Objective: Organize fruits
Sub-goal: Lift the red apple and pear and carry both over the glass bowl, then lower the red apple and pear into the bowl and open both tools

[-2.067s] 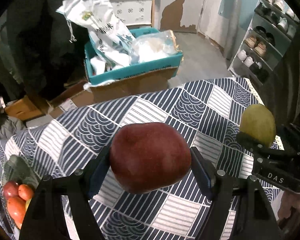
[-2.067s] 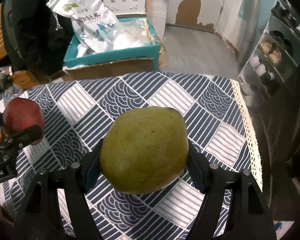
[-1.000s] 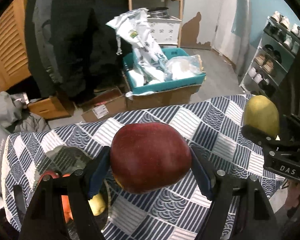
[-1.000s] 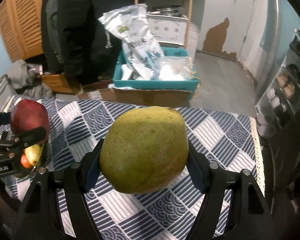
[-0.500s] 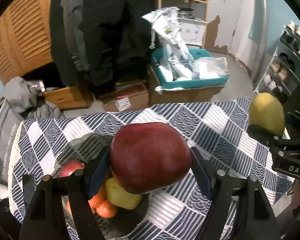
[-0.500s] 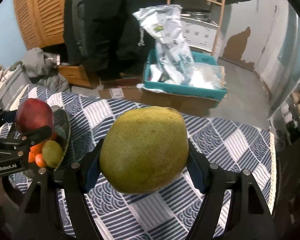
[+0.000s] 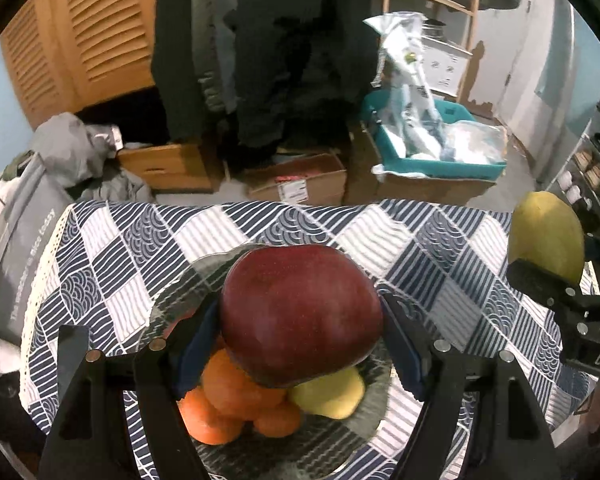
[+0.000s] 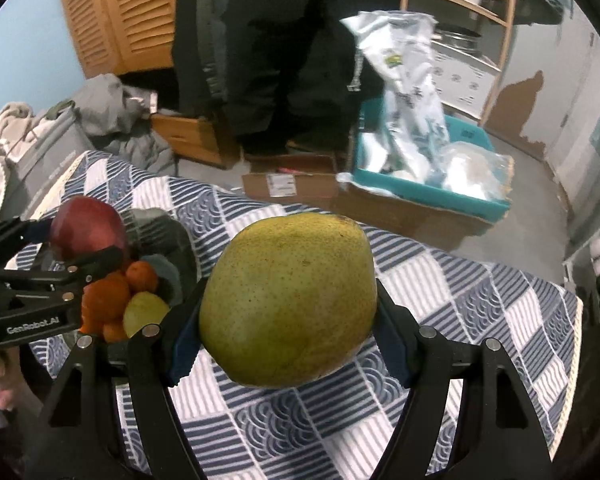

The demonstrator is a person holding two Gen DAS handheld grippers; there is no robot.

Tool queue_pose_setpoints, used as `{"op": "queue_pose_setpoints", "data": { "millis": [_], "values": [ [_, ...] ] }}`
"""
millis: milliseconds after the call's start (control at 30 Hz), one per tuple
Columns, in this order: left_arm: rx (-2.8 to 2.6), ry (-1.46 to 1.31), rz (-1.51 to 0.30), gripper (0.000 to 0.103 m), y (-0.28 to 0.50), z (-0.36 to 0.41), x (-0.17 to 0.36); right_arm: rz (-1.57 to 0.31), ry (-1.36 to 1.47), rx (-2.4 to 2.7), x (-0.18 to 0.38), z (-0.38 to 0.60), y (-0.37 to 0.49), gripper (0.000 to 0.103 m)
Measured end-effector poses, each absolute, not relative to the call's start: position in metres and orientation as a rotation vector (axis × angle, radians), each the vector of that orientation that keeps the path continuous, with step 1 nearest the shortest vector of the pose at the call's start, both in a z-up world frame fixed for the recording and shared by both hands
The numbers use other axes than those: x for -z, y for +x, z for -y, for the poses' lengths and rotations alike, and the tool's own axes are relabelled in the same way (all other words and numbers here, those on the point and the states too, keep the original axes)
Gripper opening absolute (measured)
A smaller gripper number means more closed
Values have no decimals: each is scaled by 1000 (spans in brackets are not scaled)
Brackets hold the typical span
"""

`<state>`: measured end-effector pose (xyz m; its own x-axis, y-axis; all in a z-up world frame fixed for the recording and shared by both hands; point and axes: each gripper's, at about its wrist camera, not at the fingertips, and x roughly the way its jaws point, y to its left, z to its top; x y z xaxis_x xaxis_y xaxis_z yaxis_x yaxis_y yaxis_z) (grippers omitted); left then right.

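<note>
Jaws of left gripper around red apple; right gripper's around pear

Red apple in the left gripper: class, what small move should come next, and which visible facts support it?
Probably lower the left gripper a little and then open it. The red apple is clamped between its pads right above the glass bowl, which already holds oranges and a yellow-green fruit. The right gripper holds the green pear off to the side, over the tablecloth.
</note>
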<state>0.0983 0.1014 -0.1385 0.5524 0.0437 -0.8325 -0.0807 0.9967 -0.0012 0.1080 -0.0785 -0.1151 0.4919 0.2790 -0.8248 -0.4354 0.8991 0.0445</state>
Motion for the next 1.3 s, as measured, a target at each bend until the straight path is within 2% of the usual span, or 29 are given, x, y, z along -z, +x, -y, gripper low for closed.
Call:
{"op": "queue_pose_setpoints", "data": {
  "millis": [633, 1300],
  "values": [
    [-134, -132, -1078, 79, 110, -149, 180, -1047, -171, -566, 148, 10, 122, 74],
    [-151, -137, -1090, 79, 108, -161, 179, -1086, -169, -586, 162, -2, 125, 74]
  ]
}}
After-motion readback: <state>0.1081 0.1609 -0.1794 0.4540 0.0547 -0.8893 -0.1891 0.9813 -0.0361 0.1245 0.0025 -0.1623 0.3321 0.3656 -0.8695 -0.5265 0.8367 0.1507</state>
